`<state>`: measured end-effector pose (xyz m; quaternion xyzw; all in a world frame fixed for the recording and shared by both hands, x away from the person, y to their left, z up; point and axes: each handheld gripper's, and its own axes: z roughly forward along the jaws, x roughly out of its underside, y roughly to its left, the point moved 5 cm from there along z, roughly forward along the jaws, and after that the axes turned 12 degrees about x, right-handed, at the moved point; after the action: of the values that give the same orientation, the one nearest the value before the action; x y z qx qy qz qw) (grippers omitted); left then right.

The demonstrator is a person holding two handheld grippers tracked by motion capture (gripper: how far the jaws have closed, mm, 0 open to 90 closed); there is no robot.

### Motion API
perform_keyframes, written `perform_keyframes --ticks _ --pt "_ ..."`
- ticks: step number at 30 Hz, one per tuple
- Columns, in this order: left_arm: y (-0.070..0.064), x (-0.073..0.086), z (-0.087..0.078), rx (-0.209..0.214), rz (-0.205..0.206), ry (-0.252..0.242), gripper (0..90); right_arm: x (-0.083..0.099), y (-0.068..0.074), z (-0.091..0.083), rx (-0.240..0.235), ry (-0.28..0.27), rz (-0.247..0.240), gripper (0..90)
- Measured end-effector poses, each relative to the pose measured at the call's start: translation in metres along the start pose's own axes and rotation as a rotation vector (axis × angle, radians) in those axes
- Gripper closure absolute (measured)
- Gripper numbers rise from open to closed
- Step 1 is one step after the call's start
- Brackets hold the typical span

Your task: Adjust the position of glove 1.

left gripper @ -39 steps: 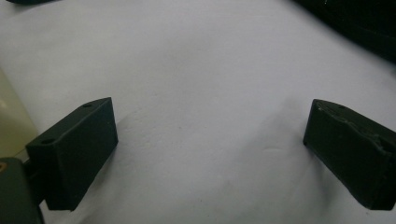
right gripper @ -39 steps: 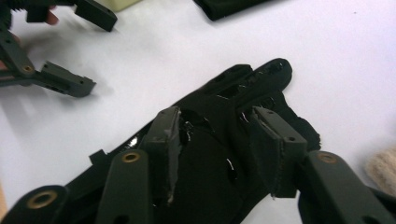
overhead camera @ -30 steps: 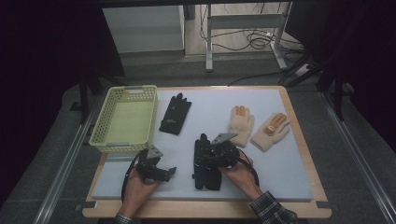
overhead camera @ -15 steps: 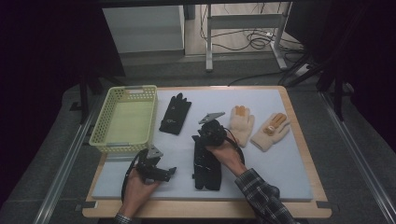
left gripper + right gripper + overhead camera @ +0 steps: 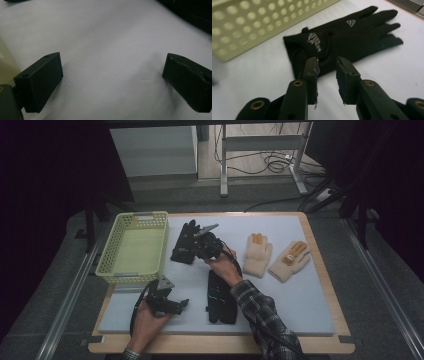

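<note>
A black glove (image 5: pixel 182 242) lies flat beside the basket, fingers pointing away from me. In the right gripper view this glove (image 5: pixel 342 37) shows white markings on its back. My right gripper (image 5: pixel 199 247) hovers at its cuff edge; its jaws stand a narrow gap apart with nothing between them (image 5: pixel 327 62). A second black glove (image 5: pixel 220 292) lies nearer the front edge, under the right forearm. My left gripper (image 5: pixel 181 306) rests low at the front left, wide open over bare mat (image 5: pixel 112 70). Two beige gloves (image 5: pixel 257 254) (image 5: pixel 290 260) lie at the right.
A pale yellow-green perforated basket (image 5: pixel 135 247) stands at the mat's left, and its wall (image 5: pixel 262 22) is close to the right gripper. The white mat (image 5: pixel 300 305) covers a wooden table. A corner of the nearer black glove (image 5: pixel 190 12) lies beyond the left gripper.
My right gripper has moved away from the nearer black glove, forward and to the left, up to the black glove beside the basket. The left gripper has stayed put.
</note>
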<state>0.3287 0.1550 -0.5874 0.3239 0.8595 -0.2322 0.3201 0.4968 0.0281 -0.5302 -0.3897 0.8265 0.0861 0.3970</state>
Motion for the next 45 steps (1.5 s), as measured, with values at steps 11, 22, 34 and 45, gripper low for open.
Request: perform_keyframes --ticks 11,22,34,45 --pt "0.000 0.000 0.000 0.001 -0.001 0.000 3.1 -0.020 -0.003 0.048 0.026 -0.003 0.011 37.8" --pt "0.000 0.000 0.000 0.001 0.000 0.000 3.1 -0.016 -0.005 0.075 0.034 0.042 0.029 55.1" --pt "0.000 0.000 0.000 0.001 -0.001 0.000 3.1 -0.018 -0.001 0.067 0.044 0.052 0.009 84.0" --pt "0.000 0.000 0.000 0.002 -0.004 0.000 3.0 -0.027 0.001 0.032 0.004 -0.005 -0.036 84.4"
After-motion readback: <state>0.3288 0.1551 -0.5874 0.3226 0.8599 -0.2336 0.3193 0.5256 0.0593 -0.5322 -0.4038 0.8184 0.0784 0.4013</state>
